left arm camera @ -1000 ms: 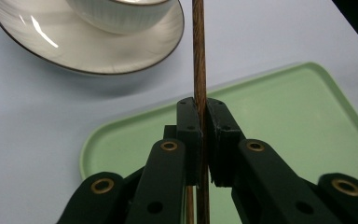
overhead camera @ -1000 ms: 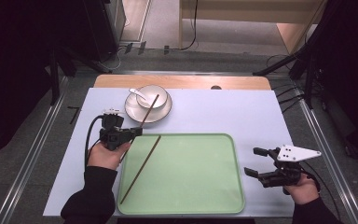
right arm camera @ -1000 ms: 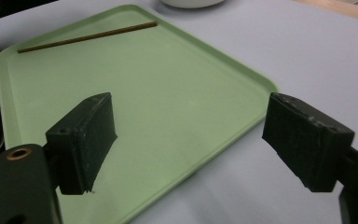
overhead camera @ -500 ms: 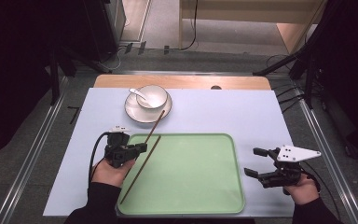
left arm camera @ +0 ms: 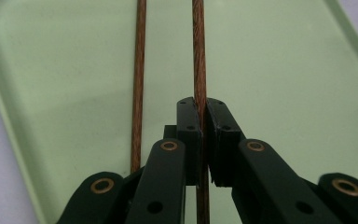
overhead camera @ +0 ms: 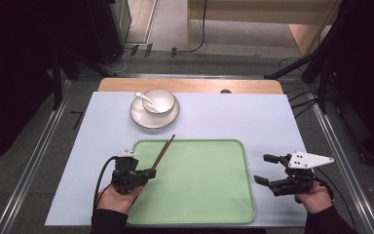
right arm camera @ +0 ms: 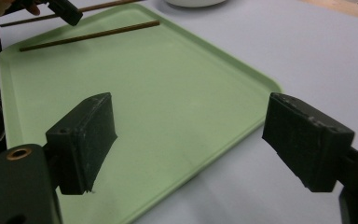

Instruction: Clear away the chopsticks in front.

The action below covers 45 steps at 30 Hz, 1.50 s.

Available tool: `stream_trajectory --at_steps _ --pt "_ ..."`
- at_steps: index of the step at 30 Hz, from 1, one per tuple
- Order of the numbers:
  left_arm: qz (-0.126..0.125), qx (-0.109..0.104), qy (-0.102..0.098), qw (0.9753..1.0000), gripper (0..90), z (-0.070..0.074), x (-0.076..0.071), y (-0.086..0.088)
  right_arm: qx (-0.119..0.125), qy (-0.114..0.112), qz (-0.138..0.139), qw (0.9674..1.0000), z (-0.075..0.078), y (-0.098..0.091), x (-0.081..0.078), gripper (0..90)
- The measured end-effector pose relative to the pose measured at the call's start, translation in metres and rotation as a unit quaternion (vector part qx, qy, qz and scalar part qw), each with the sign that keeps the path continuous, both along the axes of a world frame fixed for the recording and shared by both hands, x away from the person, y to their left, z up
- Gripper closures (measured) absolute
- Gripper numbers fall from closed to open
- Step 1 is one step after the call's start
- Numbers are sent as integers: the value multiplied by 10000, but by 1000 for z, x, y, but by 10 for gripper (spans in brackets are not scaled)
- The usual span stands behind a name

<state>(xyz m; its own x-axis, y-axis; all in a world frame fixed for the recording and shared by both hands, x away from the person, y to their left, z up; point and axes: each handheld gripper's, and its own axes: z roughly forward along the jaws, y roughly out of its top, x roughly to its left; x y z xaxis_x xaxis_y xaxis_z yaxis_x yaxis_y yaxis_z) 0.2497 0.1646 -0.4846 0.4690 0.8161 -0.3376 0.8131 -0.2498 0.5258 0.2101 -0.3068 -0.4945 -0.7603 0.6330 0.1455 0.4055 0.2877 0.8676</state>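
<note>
My left gripper (overhead camera: 151,172) is at the left edge of the green tray (overhead camera: 204,180), shut on a brown wooden chopstick (overhead camera: 166,149) that points away toward the plate. In the left gripper view the jaws (left arm camera: 203,105) pinch this chopstick (left arm camera: 198,56) just above the tray (left arm camera: 284,70). A second chopstick (left arm camera: 139,84) lies on the tray parallel to it, to its left. My right gripper (overhead camera: 261,168) stands open beside the tray's right edge with nothing between its fingers (right arm camera: 191,135). In the right gripper view the lying chopstick (right arm camera: 93,33) and the held one (right arm camera: 102,6) are far off.
A white bowl (overhead camera: 159,101) with a white spoon (overhead camera: 143,97) in it sits on a white plate (overhead camera: 141,118) behind the tray. The light blue table cover (overhead camera: 253,117) stretches around the tray. A wooden table edge (overhead camera: 190,86) runs along the back.
My left gripper has moved toward the person and down, carrying the chopstick from near the plate to the tray's left edge. The right gripper has stayed put.
</note>
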Motion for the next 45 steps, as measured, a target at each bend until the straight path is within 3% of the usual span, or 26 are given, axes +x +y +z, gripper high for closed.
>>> stream_trajectory --at_steps 8,12,18,33,40,45 --pt "138 236 373 9989 855 -18 2 -3 1 4 57 10000 0 2 3 179" --pt "254 401 388 9981 854 -19 3 1 10 1 76 10000 0 3 3 179" --pt "406 487 398 9972 851 -17 5 7 15 9 76 10000 0 3 3 179" --pt "282 475 423 9976 785 -16 6 7 -3 1 89 10000 0 3 3 179" --pt "140 266 399 9988 695 -10 8 10 3 -4 86 10000 0 3 3 179" --pt "-26 58 202 9998 579 -1 9 14 -2 -15 99 9999 0 3 3 179"
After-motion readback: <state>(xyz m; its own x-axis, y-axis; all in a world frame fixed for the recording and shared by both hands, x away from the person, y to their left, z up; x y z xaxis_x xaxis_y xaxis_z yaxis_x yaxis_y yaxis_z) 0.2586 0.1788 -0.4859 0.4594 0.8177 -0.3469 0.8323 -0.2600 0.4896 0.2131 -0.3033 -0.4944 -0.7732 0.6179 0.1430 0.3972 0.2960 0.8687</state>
